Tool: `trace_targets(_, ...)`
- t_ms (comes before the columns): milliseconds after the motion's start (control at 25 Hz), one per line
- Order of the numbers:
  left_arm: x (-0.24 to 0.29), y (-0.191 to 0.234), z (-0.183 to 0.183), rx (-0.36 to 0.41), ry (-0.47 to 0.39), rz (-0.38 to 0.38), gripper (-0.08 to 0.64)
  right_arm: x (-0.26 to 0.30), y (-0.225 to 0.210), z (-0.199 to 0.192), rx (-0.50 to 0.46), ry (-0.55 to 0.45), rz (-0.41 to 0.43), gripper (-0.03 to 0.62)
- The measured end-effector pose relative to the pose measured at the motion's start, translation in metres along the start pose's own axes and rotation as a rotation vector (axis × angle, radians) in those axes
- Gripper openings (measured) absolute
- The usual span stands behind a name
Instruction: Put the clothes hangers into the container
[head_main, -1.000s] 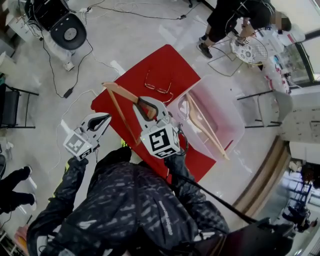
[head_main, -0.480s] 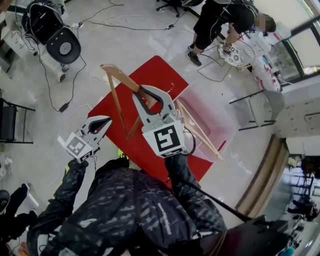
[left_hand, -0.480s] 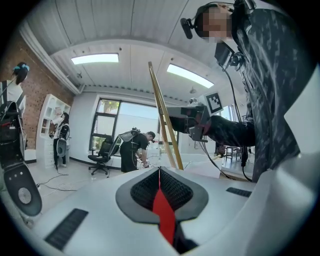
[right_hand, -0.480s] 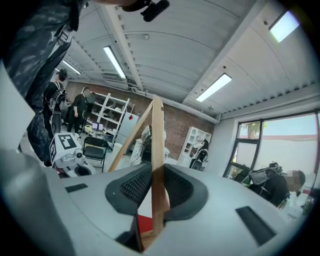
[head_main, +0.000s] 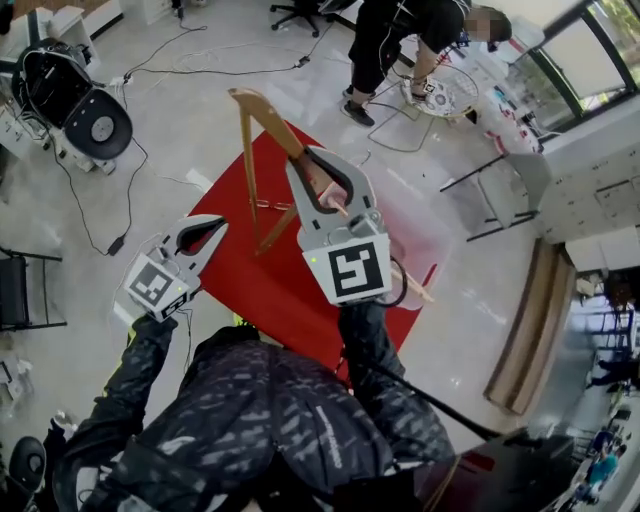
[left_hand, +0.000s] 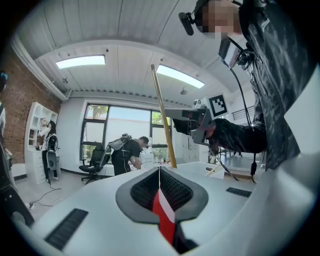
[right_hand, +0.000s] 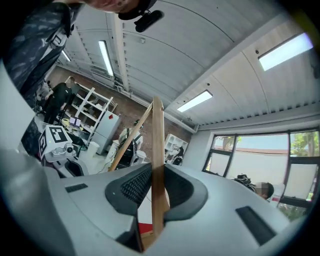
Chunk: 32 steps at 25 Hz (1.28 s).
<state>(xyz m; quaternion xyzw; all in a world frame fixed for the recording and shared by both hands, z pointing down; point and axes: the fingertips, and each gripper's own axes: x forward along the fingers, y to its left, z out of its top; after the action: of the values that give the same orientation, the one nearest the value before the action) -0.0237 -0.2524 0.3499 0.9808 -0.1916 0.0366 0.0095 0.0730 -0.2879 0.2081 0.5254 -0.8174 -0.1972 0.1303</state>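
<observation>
The right gripper (head_main: 318, 165) is clamped on a wooden hanger (head_main: 262, 118) above the red table (head_main: 250, 290). Beside it, the left gripper (head_main: 212, 228) is closed on nothing. What looks like a clear container (head_main: 418, 235) sits below the right gripper (cables (head_main: 130, 190) trail across the pale floor (head_main: 200, 100)).

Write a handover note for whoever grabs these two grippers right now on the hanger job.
Right gripper: shut on a wooden hanger, held high above the red table.
Left gripper: shut, empty.
Container: on the table's right side, largely hidden by the right gripper; a second hanger appears to lie in it.
To do: put the held hanger in, then what looks like a wire hanger on the table.
</observation>
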Motion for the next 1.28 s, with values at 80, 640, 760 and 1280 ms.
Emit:
trace_targets(80, 0.015, -0.001, 0.011, 0.021, 0.004, -0.028, 0.011, -0.011, -0.024, -0.002, 0.007, 0.009, -0.074, 0.083)
trace_targets(640, 0.075, -0.050, 0.013, 0.058, 0.014, -0.217, 0.011, -0.149, -0.160, -0.043, 0.155, 0.034, -0.503, 0.083)
trace_targets(760, 0.083, -0.061, 0.008, 0.063, 0.018, -0.237, 0.011, -0.175, -0.177, -0.046, 0.158, 0.016, -0.586, 0.083)
trace_targets(1280, 0.107, -0.095, -0.017, 0.051, 0.041, -0.299, 0.011, -0.215, -0.170, -0.133, 0.193, 0.103, -0.772, 0.083)
